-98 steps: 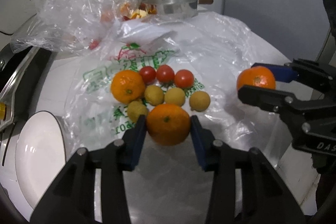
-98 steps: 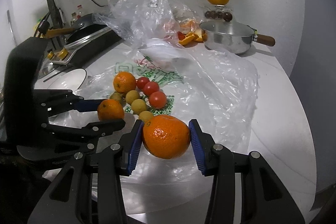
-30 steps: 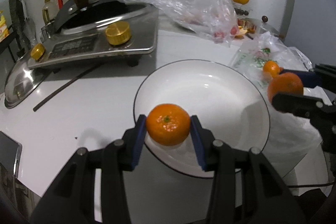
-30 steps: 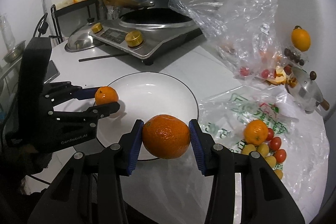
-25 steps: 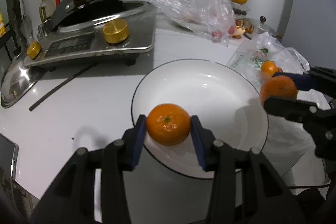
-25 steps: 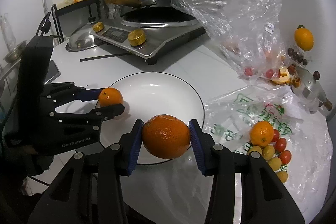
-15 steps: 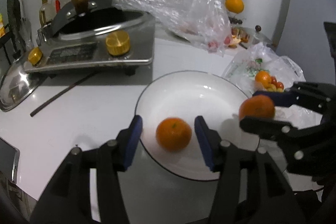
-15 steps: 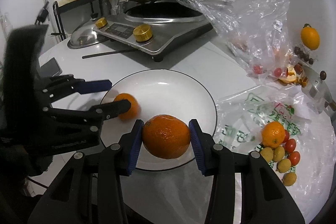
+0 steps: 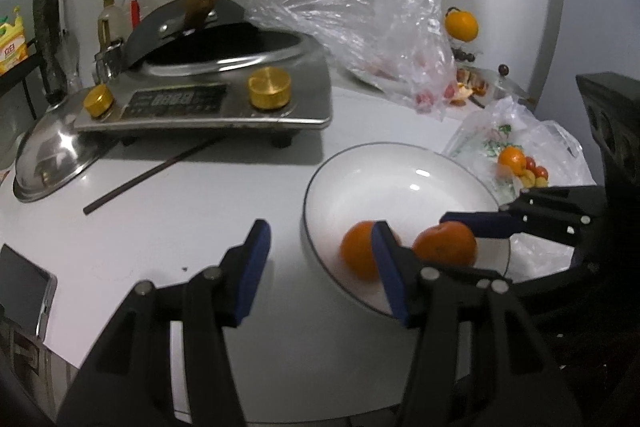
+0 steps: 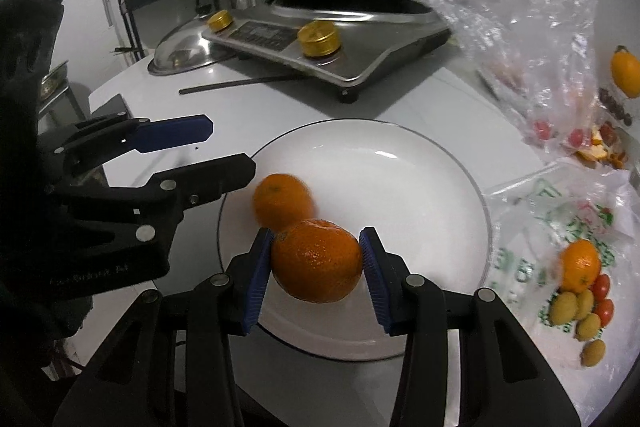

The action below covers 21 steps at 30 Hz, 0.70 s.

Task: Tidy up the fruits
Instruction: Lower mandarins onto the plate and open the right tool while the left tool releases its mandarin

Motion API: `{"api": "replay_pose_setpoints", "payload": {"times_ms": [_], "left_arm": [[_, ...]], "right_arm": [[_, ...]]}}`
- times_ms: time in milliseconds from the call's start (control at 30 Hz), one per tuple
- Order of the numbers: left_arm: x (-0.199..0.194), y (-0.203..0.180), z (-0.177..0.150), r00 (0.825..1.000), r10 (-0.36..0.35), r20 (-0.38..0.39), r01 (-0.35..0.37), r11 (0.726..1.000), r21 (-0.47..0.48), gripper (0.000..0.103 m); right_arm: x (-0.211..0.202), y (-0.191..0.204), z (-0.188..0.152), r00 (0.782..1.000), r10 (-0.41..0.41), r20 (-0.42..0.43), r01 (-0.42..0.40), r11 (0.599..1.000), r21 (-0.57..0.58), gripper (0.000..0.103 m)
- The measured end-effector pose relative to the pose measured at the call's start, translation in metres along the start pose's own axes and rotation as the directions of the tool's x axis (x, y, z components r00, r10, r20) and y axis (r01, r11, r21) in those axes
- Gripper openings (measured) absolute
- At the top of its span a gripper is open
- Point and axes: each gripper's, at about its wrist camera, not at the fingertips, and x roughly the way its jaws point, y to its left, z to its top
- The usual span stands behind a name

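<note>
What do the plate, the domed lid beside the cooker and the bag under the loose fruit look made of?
Plate: glazed ceramic by the look, white with a thin dark rim line and sharp glossy highlights. Domed lid: polished metal, probably stainless steel, mirror-like reflections. Bag: thin translucent plastic film, crinkled, with green print.

Dim, bluish fisheye views; slight blur.

Each hand-held gripper is matte black plastic: the left hand-held gripper point(image 9: 322, 267) and the right hand-held gripper point(image 10: 316, 269) share angular linkage arms joined by round silver pivot screws. Their fingers point(image 10: 256, 277) carry ribbed blue pads. Faint pale lettering, too blurred to read, marks the left body.
</note>
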Motion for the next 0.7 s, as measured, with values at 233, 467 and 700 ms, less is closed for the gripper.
{"api": "replay_pose_setpoints", "payload": {"times_ms": [233, 467, 700], "left_arm": [[-0.003, 0.011, -0.003, 1.0, 0.0, 0.001, 0.0, 0.999, -0.05, 0.056], [-0.009, 0.012, -0.004, 1.0, 0.006, 0.018, -0.005, 0.998, -0.064, 0.074], [-0.014, 0.006, -0.003, 1.0, 0.014, 0.024, -0.013, 0.998, -0.06, 0.074]], "right_arm": [[0.01, 0.002, 0.001, 1.0, -0.004, -0.02, 0.005, 1.0, 0.015, 0.047], [0.007, 0.0, -0.001, 1.0, -0.009, -0.022, 0.009, 1.0, 0.023, 0.048], [-0.007, -0.002, -0.003, 1.0, -0.012, 0.016, 0.011, 0.999, 0.03, 0.057]]}}
